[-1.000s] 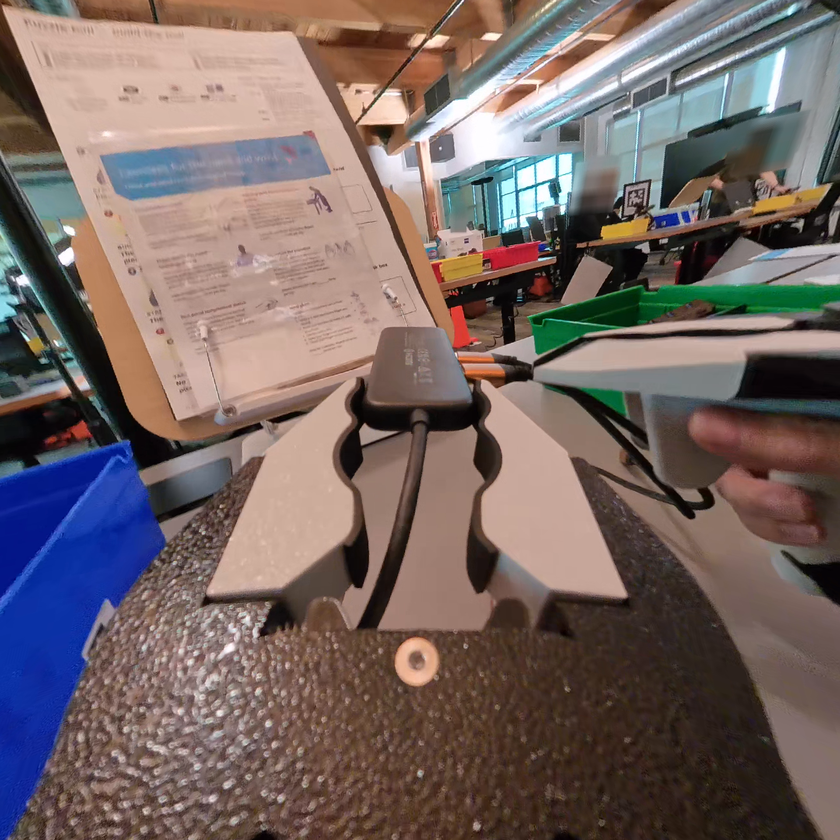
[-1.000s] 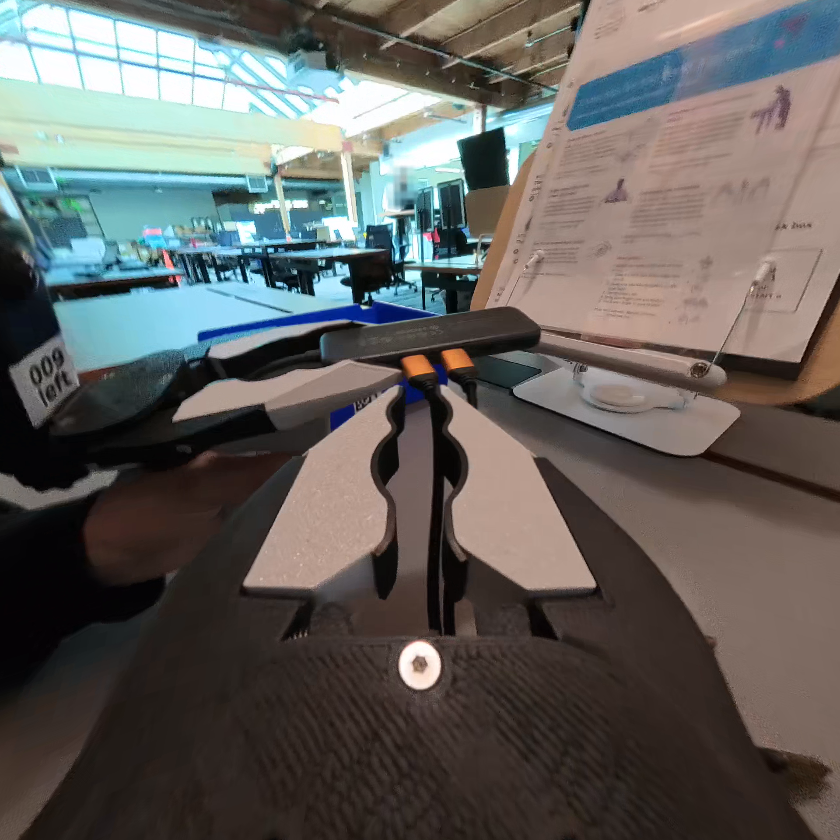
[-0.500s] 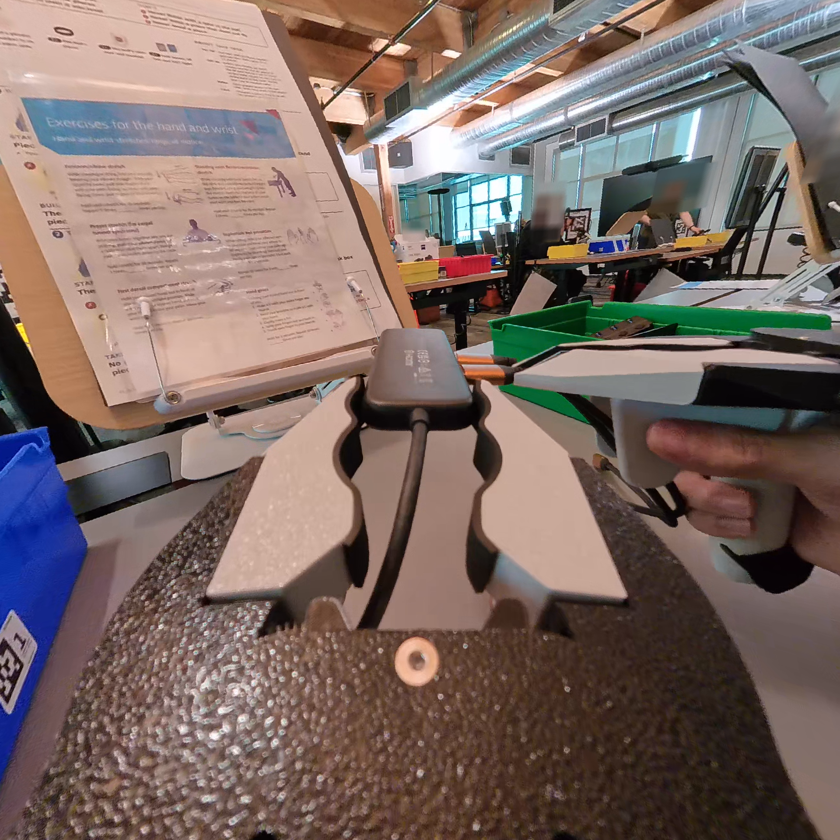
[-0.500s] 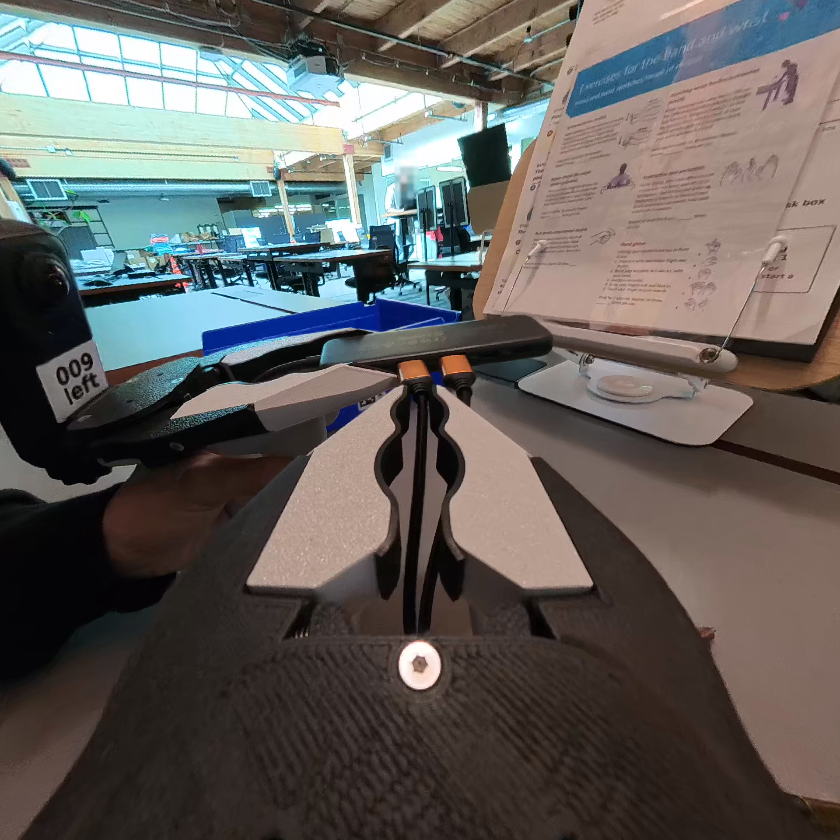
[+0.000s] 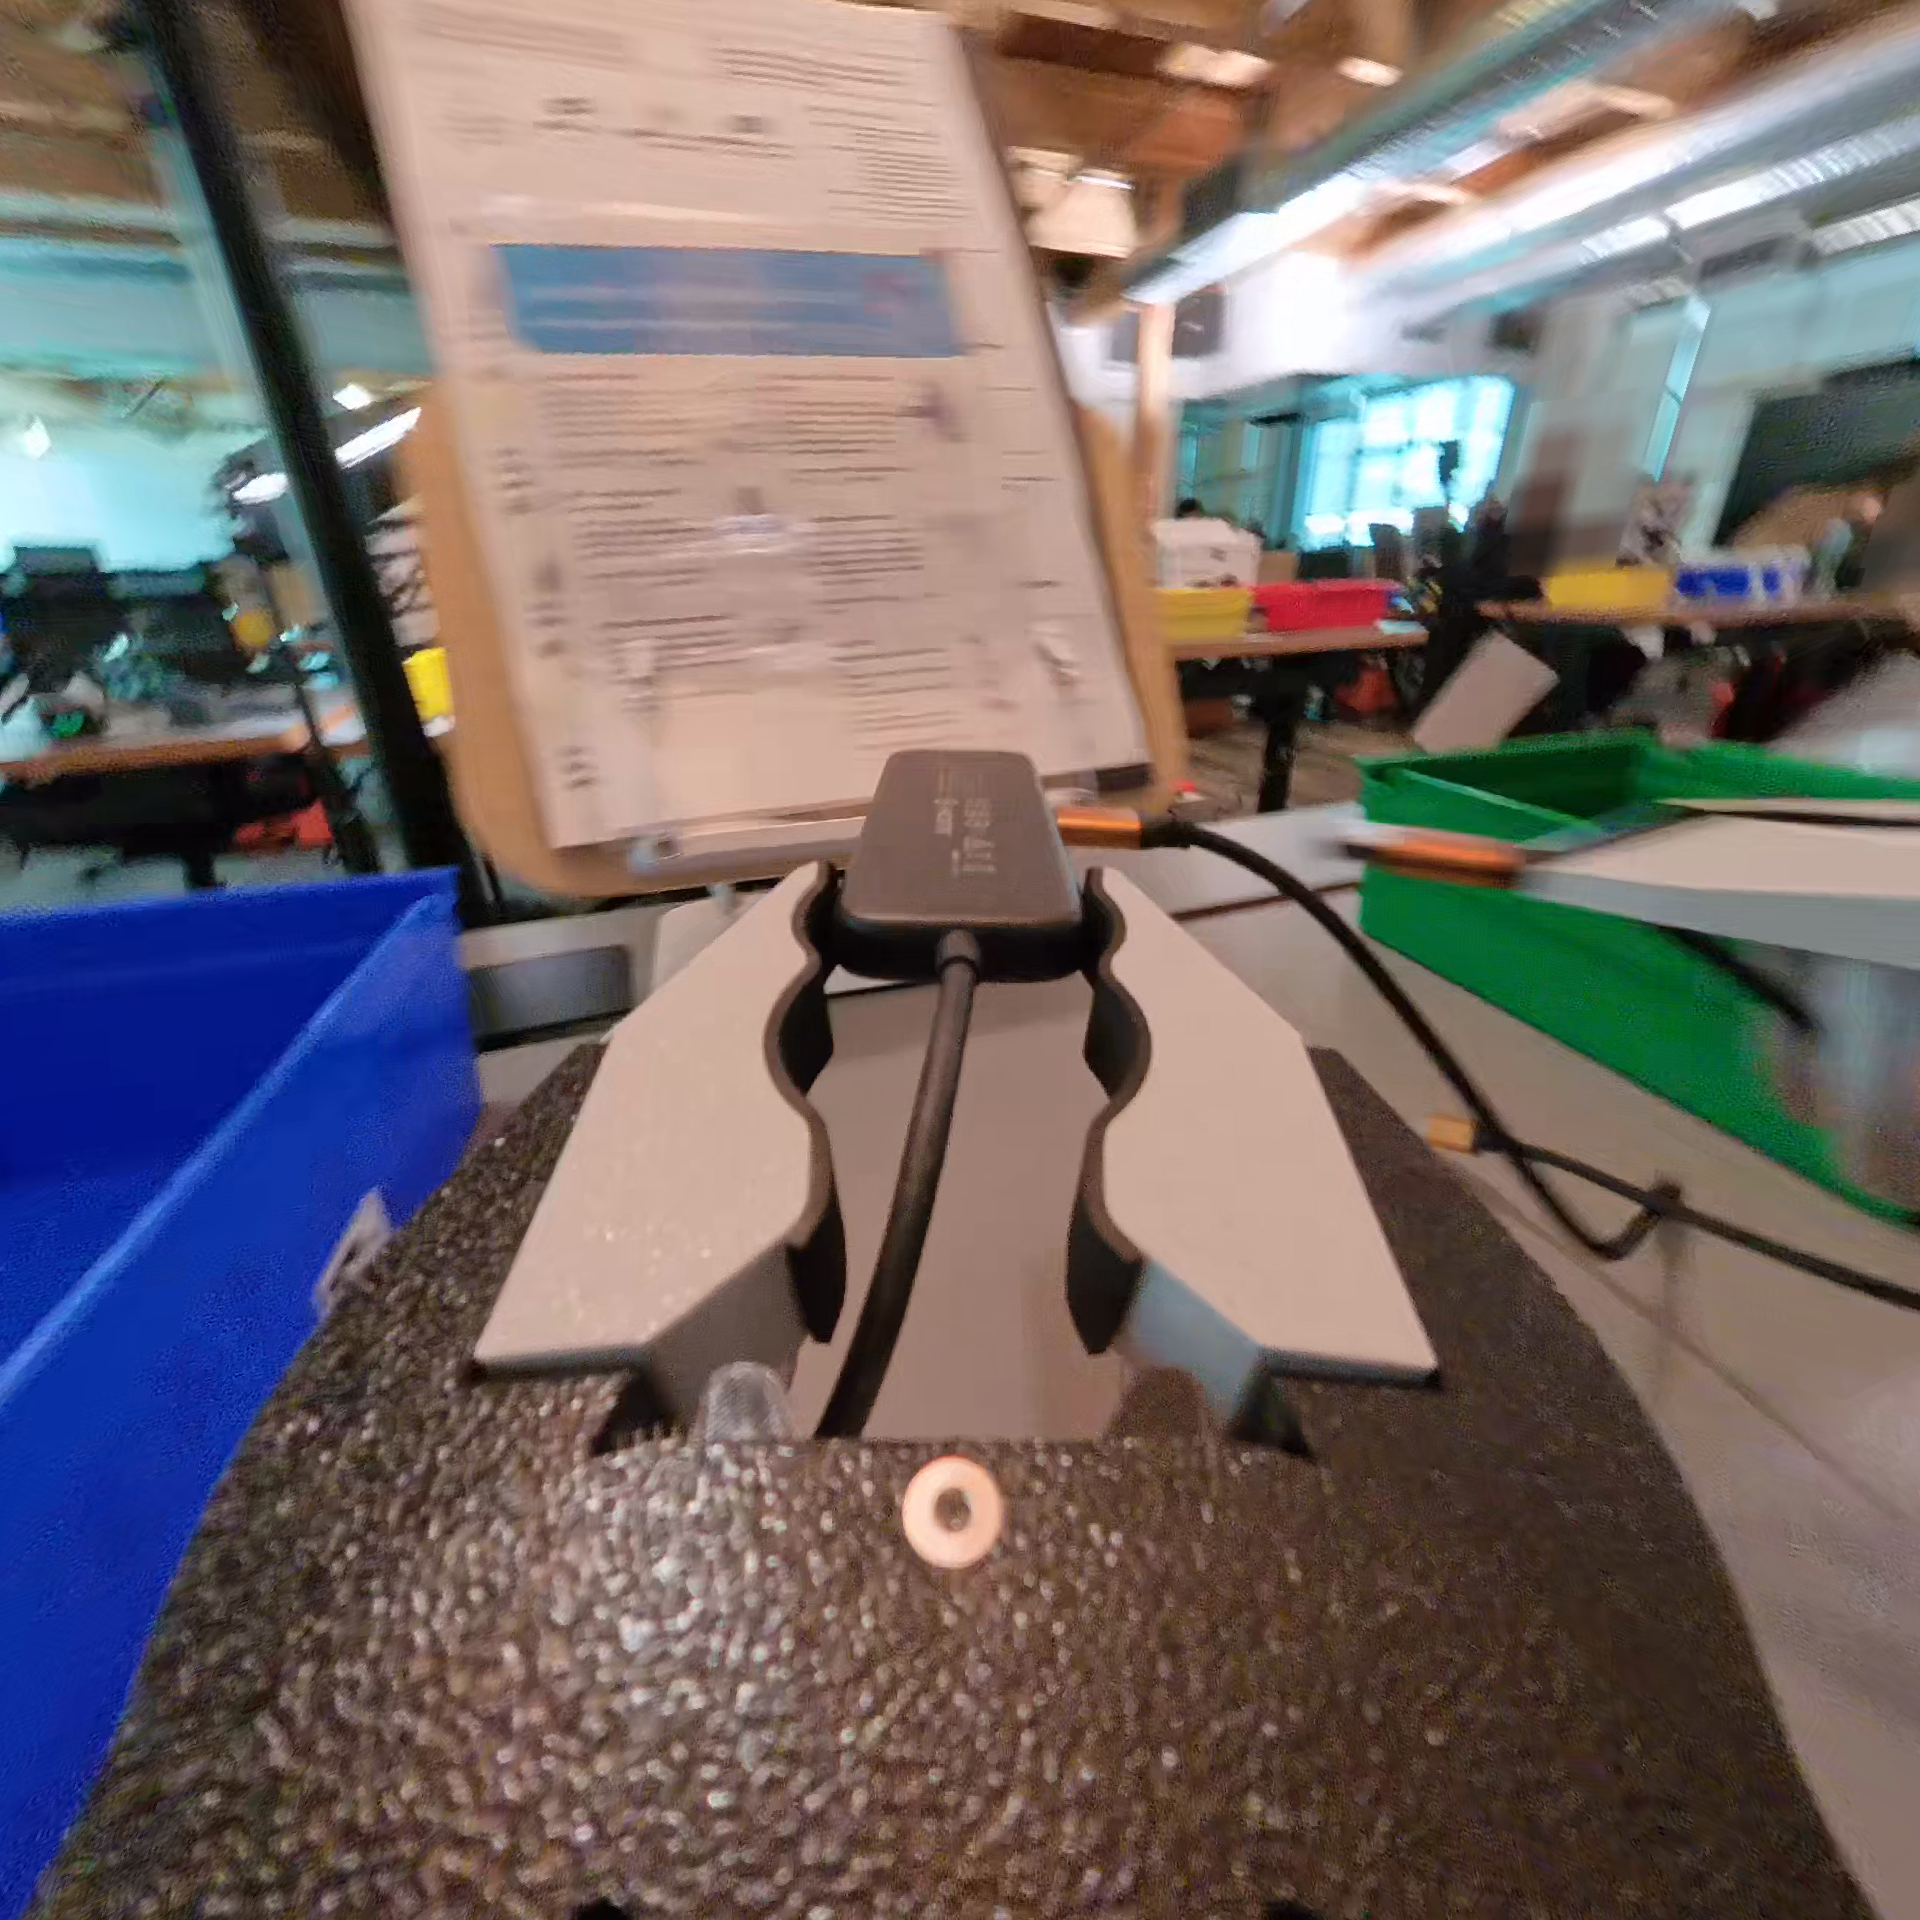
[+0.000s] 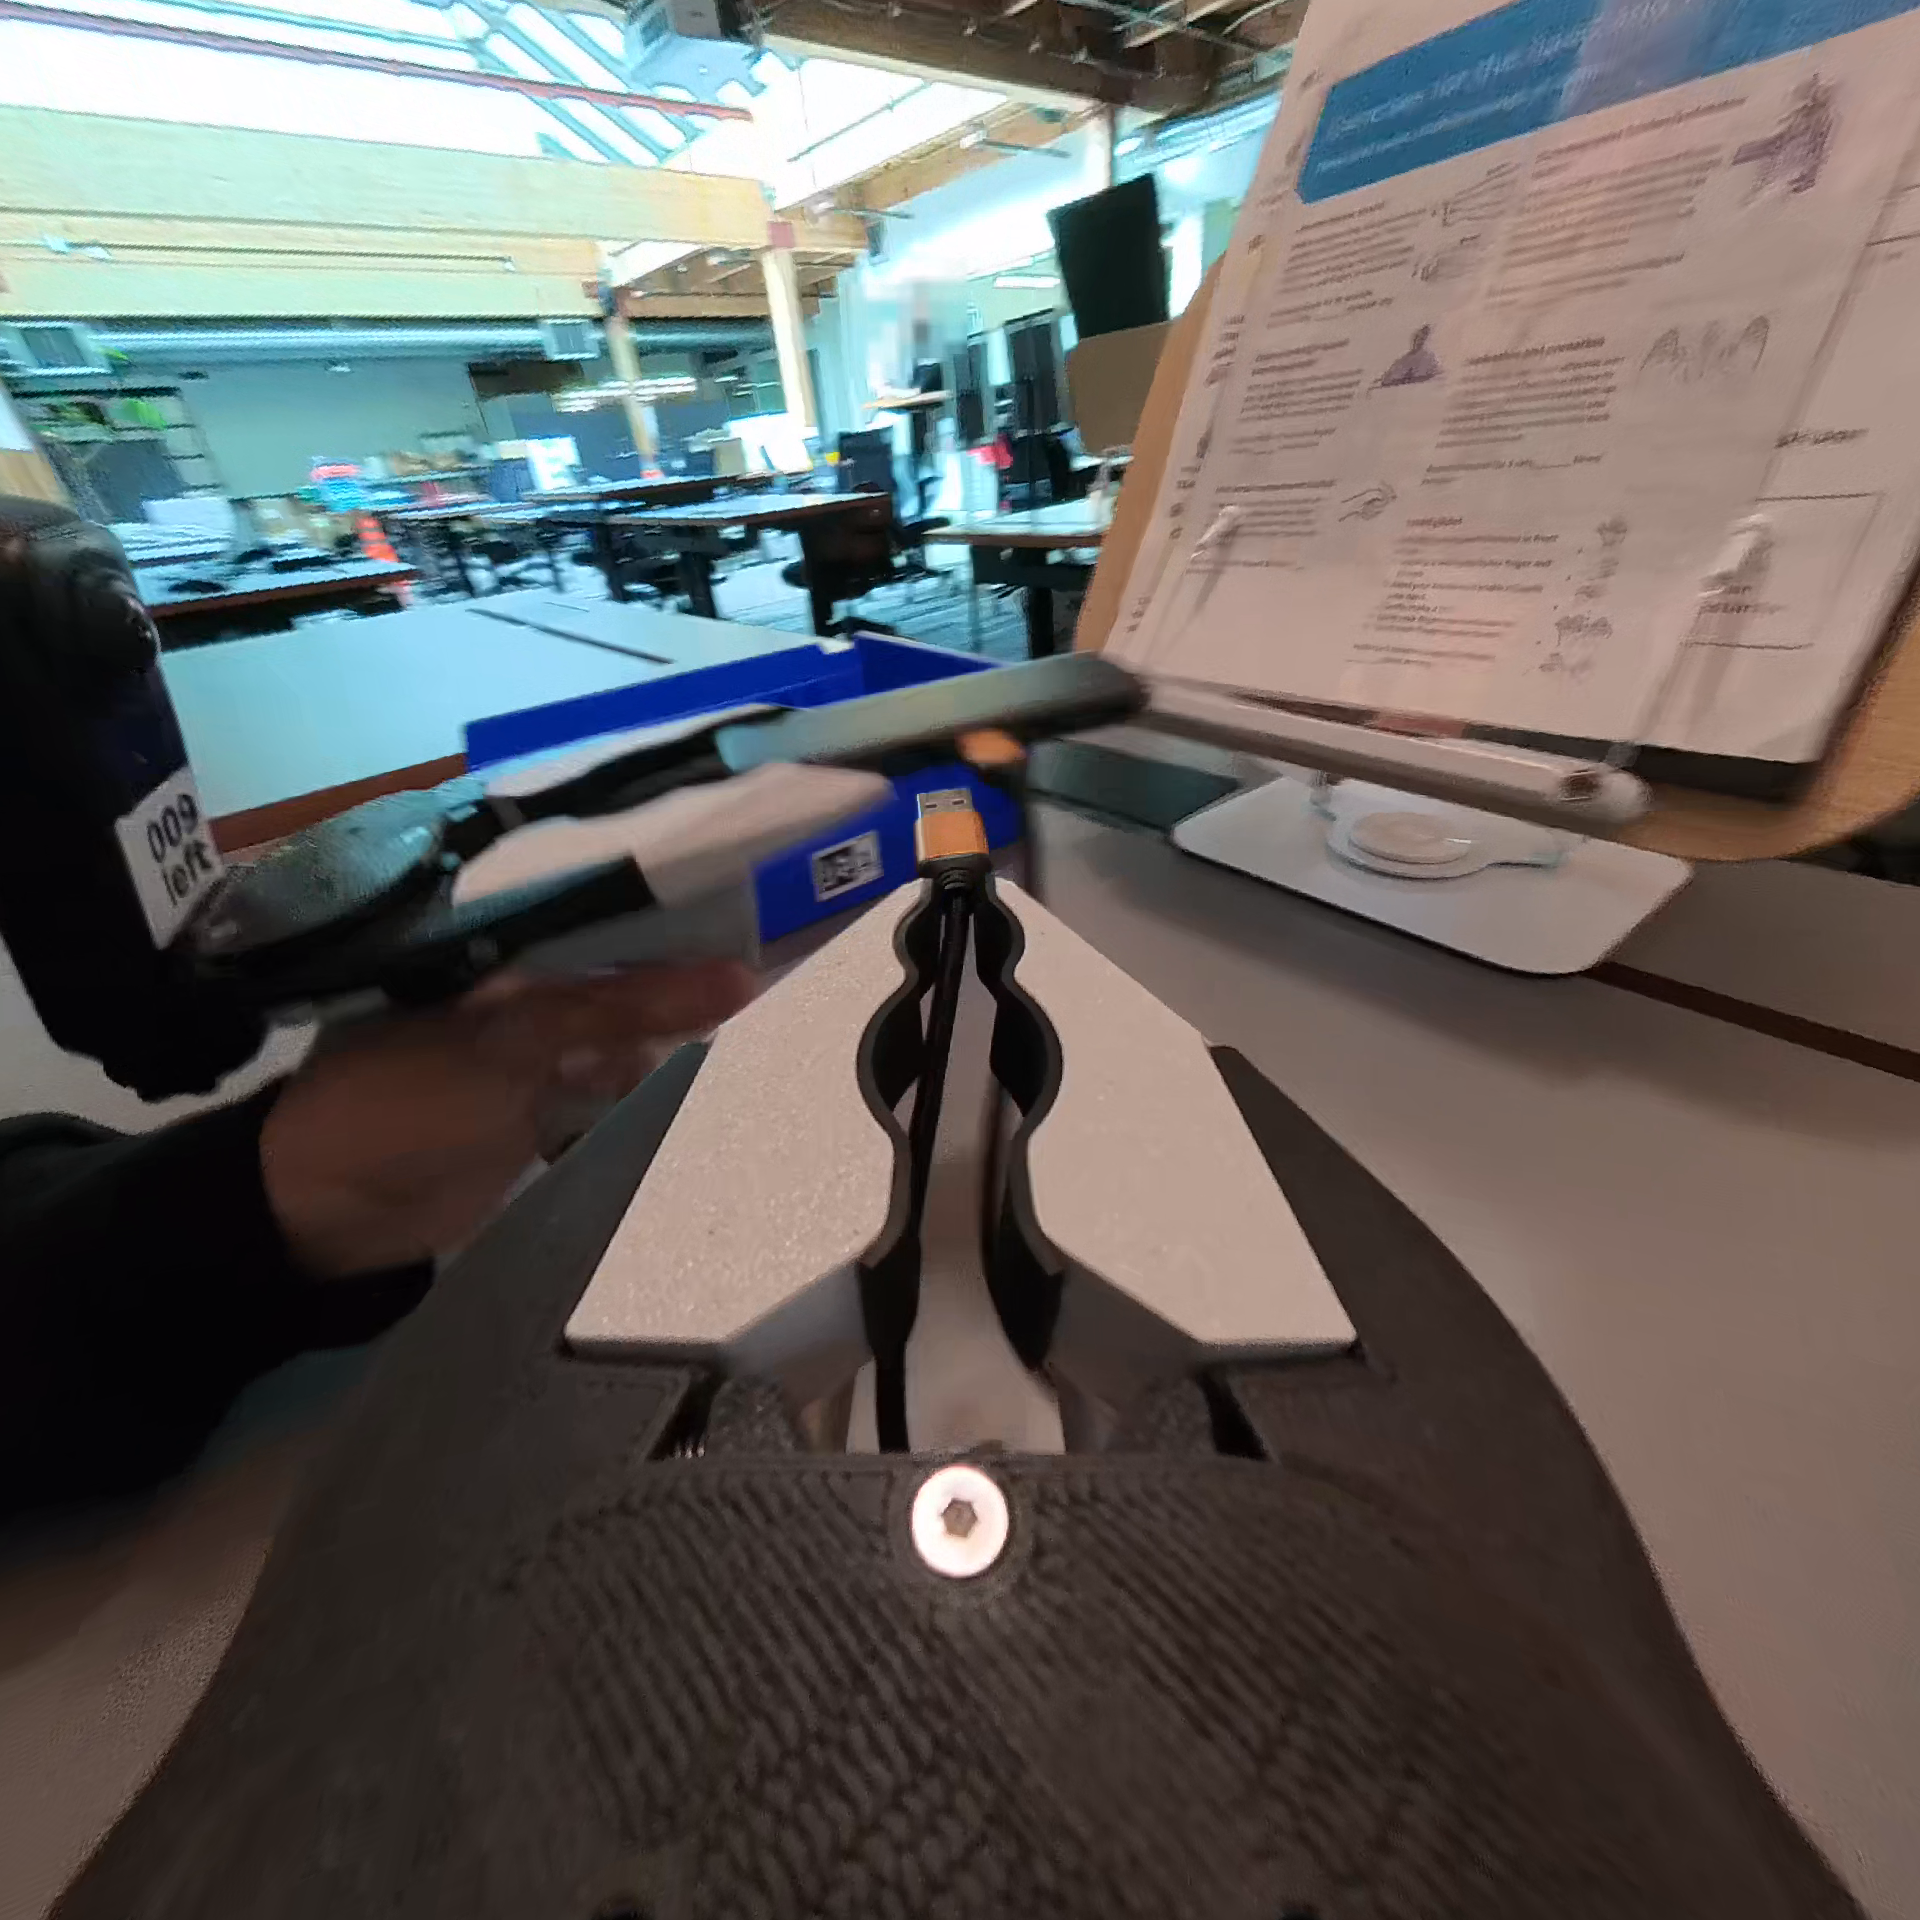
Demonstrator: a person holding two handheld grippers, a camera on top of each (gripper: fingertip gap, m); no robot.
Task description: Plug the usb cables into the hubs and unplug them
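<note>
My left gripper point(image 5: 956, 914) is shut on a dark grey USB hub point(image 5: 951, 840) and holds it above the table, its own black cable running back between the fingers. One orange-ended USB cable point(image 5: 1107, 829) is still plugged into the hub's right side. My right gripper point(image 6: 951, 899) is shut on a second black cable just behind its orange USB plug point(image 6: 948, 831), which is free of the hub point(image 6: 925, 707) with its metal tip bare. The right gripper also shows in the left wrist view point(image 5: 1538, 868), apart from the hub. The left gripper also shows in the right wrist view point(image 6: 790, 769).
A blue bin point(image 5: 208, 1091) stands at the left and a green bin point(image 5: 1621, 977) at the right. A wooden stand with a printed sheet point(image 5: 748, 468) rises behind the hub. Loose black cable with another orange plug point(image 5: 1452, 1132) lies on the grey table point(image 6: 1507, 1143).
My right gripper has pulled one orange plug out of the hub and drawn back from it. The other plug stays in the hub. Both views are blurred from motion.
</note>
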